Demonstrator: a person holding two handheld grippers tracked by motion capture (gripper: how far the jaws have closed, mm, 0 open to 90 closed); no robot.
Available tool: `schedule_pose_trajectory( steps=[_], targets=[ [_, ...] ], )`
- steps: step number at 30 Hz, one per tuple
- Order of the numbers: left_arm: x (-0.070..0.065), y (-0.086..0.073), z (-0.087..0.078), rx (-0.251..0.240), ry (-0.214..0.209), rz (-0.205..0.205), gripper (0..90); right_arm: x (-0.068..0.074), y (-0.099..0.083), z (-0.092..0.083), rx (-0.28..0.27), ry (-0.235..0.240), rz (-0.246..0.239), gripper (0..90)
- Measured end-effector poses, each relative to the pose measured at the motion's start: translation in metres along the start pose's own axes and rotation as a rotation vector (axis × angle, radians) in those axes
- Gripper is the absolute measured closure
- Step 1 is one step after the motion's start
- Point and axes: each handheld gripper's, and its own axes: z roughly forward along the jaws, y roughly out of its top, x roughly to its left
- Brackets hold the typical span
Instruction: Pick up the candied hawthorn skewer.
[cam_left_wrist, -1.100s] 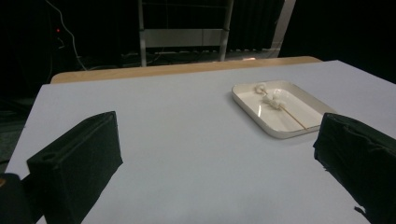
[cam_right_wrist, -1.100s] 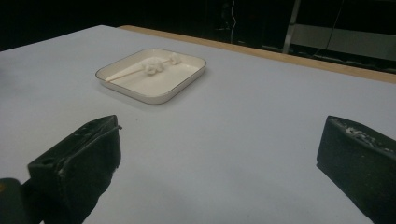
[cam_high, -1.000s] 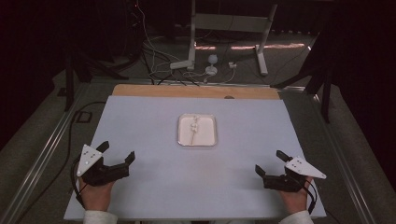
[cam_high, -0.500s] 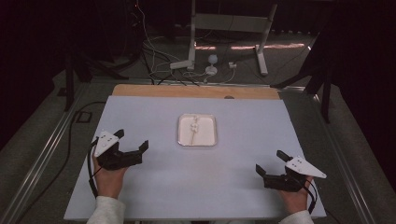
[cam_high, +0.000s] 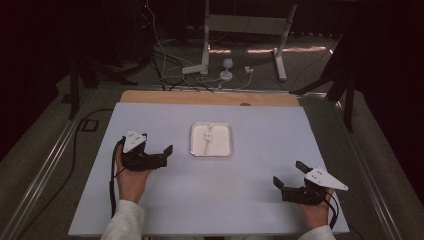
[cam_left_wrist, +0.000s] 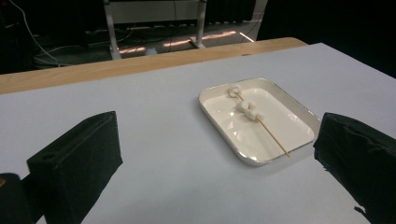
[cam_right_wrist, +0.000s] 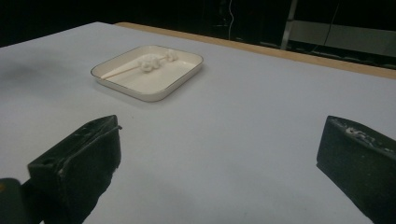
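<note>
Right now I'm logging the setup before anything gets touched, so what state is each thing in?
Left tongs: open, empty, near the tray's left side.
Right tongs: open, empty, far from the tray.
White square ceramic tray: flat on the table, untouched.
Thin wooden skewer: lying in the tray, three small white marshmallows threaded toward one end.
Pale blue table: bare apart from the tray.

Shallow square cream-white tray (cam_left_wrist: 299, 140) with thin darker rim — holds pale tan wooden skewer (cam_left_wrist: 272, 136) with white marshmallow pieces (cam_left_wrist: 246, 108). Pale blue-grey table sheet (cam_high: 250, 200) — light wood strip (cam_high: 165, 97) at far edge. Matte black gripper jaws.
</note>
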Motion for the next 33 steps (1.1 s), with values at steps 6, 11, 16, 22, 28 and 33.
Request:
schedule_pose_trajectory(
  steps=[6, 11, 16, 22, 28, 33],
  targets=[
    [-0.005, 0.006, 0.015, 0.022, 0.009, 0.029, 1.1, 0.0, 0.0, 0.0, 0.001, -0.002, 0.003, 0.0],
    [-0.008, 0.008, 0.023, 0.032, 0.017, 0.037, 1.2, 0.001, 0.0, 0.001, 0.003, 0.0, 0.002, 0.0],
    [-0.01, 0.011, 0.035, 0.042, 0.037, 0.028, 1.1, 0.0, 0.0, 0.001, 0.003, 0.0, 0.004, 0.0],
    [-0.014, 0.015, 0.046, 0.051, 0.037, 0.034, 1.1, 0.001, 0.0, 0.001, 0.005, 0.001, 0.002, 0.0],
    [-0.021, 0.016, 0.059, 0.079, 0.027, 0.047, 1.1, 0.0, 0.0, 0.001, 0.005, 0.0, 0.001, 0.0],
    [-0.027, 0.015, 0.072, 0.094, 0.019, 0.06, 1.1, 0.001, 0.0, 0.002, 0.008, 0.002, 0.0, 0.0]
  ],
)
